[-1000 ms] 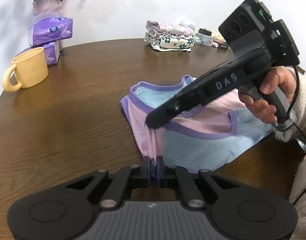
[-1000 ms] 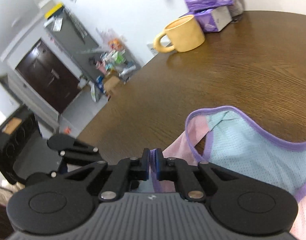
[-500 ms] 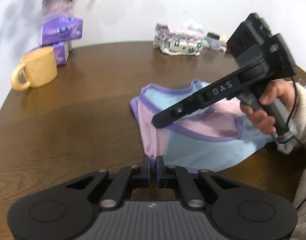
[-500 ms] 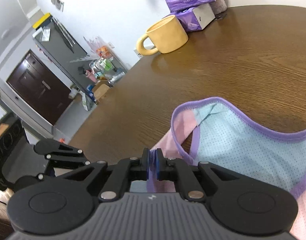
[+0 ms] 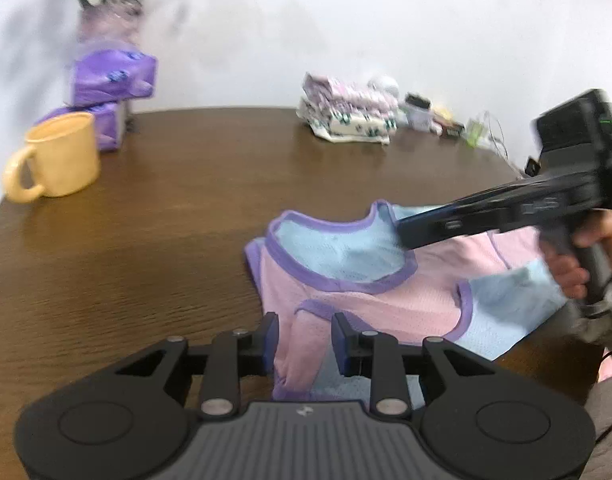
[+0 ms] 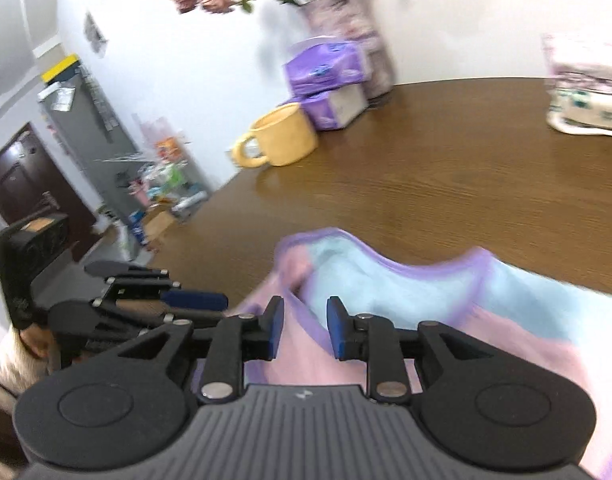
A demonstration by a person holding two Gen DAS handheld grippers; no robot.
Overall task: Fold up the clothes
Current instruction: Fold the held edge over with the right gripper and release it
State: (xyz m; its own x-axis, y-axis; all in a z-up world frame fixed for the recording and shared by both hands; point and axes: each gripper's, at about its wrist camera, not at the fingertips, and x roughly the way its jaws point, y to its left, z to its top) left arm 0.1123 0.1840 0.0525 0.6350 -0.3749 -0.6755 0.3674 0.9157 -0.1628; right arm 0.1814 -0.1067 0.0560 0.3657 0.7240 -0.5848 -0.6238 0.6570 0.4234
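Note:
A pink and light-blue mesh vest with purple trim (image 5: 369, 280) lies folded on the brown wooden table (image 5: 166, 220). My left gripper (image 5: 304, 340) is open over its near edge, and a pink fold lies loose between the fingers. My right gripper (image 6: 304, 326) is open too, over the vest (image 6: 405, 300) near its purple neckline. In the left wrist view the right gripper (image 5: 403, 236) reaches in from the right, held by a person's hand (image 5: 573, 256). The left gripper (image 6: 194, 300) shows at the left of the right wrist view.
A yellow mug (image 5: 56, 158) and purple tissue packs (image 5: 114, 76) stand at the far left by a vase of flowers (image 5: 106, 12). A stack of folded clothes (image 5: 349, 114) and small items (image 5: 437, 118) sit at the back. The table edge curves at left.
Both grippers were shut on the vest's edge and have now opened, letting it drop flat on the table. The right gripper has drawn back to the right.

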